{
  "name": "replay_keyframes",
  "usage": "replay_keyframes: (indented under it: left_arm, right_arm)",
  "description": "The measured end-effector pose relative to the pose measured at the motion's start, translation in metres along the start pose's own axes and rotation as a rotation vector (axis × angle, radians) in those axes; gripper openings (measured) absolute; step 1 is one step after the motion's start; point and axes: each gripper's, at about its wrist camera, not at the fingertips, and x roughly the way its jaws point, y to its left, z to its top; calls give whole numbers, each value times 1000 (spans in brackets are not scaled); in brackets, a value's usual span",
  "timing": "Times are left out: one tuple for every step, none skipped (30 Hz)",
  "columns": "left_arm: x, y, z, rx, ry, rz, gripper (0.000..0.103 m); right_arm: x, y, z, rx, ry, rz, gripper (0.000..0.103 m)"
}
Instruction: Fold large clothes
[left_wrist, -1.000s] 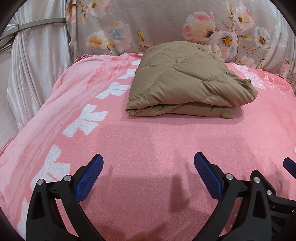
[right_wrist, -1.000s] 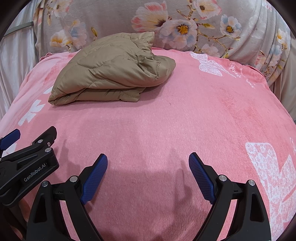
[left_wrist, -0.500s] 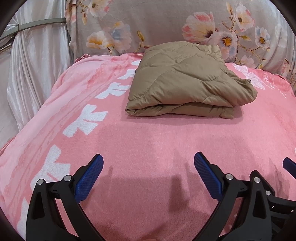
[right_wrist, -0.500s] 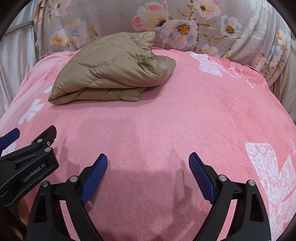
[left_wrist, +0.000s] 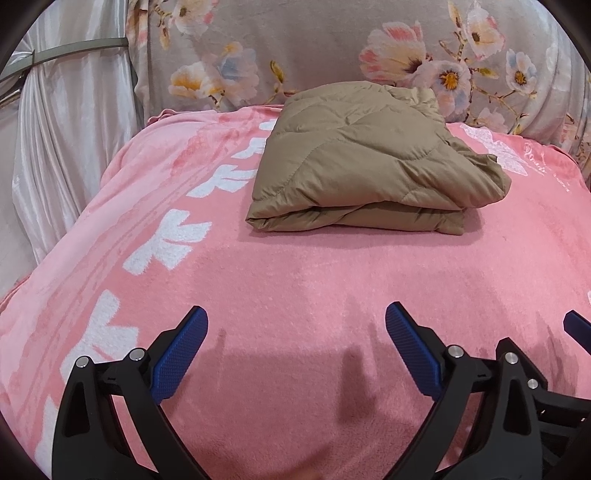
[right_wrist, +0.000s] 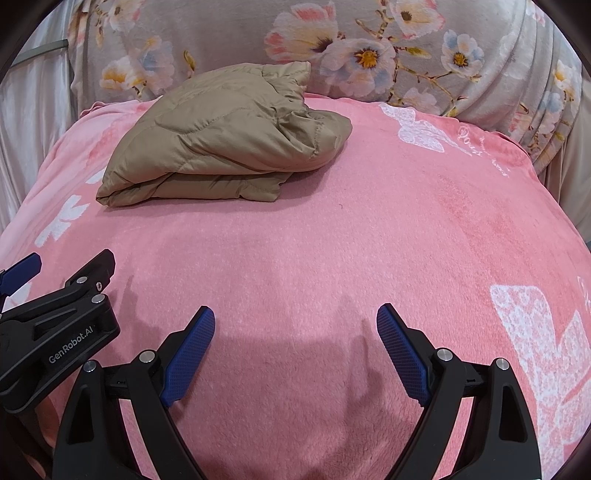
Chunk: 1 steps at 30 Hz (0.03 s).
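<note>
A tan quilted puffer jacket (left_wrist: 365, 162) lies folded in a thick stack on the pink blanket (left_wrist: 288, 288), at the far side near the floral backrest. It also shows in the right wrist view (right_wrist: 225, 144), at the upper left. My left gripper (left_wrist: 297, 325) is open and empty, low over the blanket well in front of the jacket. My right gripper (right_wrist: 295, 325) is open and empty, close to the right of the left one. The left gripper's body (right_wrist: 55, 332) shows at the right wrist view's left edge.
A grey floral cover (left_wrist: 332, 55) rises behind the blanket. A white satin curtain (left_wrist: 55, 147) hangs at the left. The blanket's left edge (left_wrist: 37, 280) drops off beside the curtain. White flower prints (right_wrist: 546, 350) mark the blanket at the right.
</note>
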Motion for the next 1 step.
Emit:
replay_keyframes:
  left_arm:
    - [0,0,0,0,1,-5,94]
  right_arm:
    - [0,-1,0,1,2,0,87]
